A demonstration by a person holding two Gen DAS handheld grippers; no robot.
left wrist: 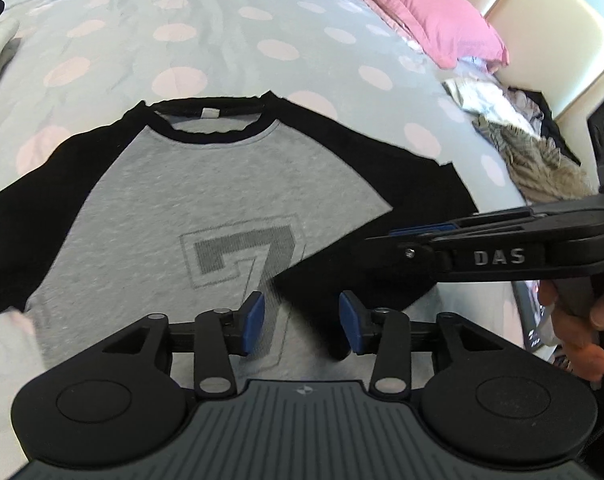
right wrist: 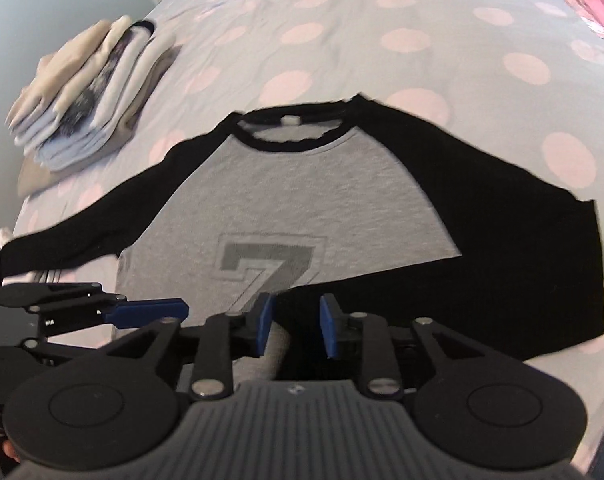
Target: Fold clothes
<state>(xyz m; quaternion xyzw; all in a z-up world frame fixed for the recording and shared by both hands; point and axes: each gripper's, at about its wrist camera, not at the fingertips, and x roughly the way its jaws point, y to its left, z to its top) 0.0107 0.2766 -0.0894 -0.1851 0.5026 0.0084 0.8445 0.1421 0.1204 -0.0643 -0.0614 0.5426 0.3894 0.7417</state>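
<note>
Across the polka-dot bed [left wrist: 230, 20] a grey raglan shirt [left wrist: 206, 184] w/ black sleeves and a big "7" lies face up, collar [left wrist: 214, 120] toward the far side, hem toward the camera. Its right sleeve [right wrist: 514, 248] looks already doubled back on itself, cuff edge running in across the lower chest; the left sleeve [right wrist: 74, 232] is stretched straight out. Left tongs [left wrist: 302, 322] hover over the lower front of the shirt, jaws roughly half open, nothing between them. Right tongs [right wrist: 294, 322] sit low at the folded sleeve's edge, jaws parted a bit narrower; a hump of grey cloth shows in the gap but the pads don't look closed on it, so prob. no grip yet. Seen from the left wrist cam, the right tongs come in side-on over the black sleeve. A stack of folded clothes [right wrist: 82, 92] sits at the far left, an unfolded pile [left wrist: 514, 128] at the right near a pink pillow [left wrist: 418, 4]. Step in hand, I'd judge: sleeve folds, one side done. Next prob. needs the left sleeve pinched near the cuff and carried in across the chest, w/o dragging the body out of square.
</note>
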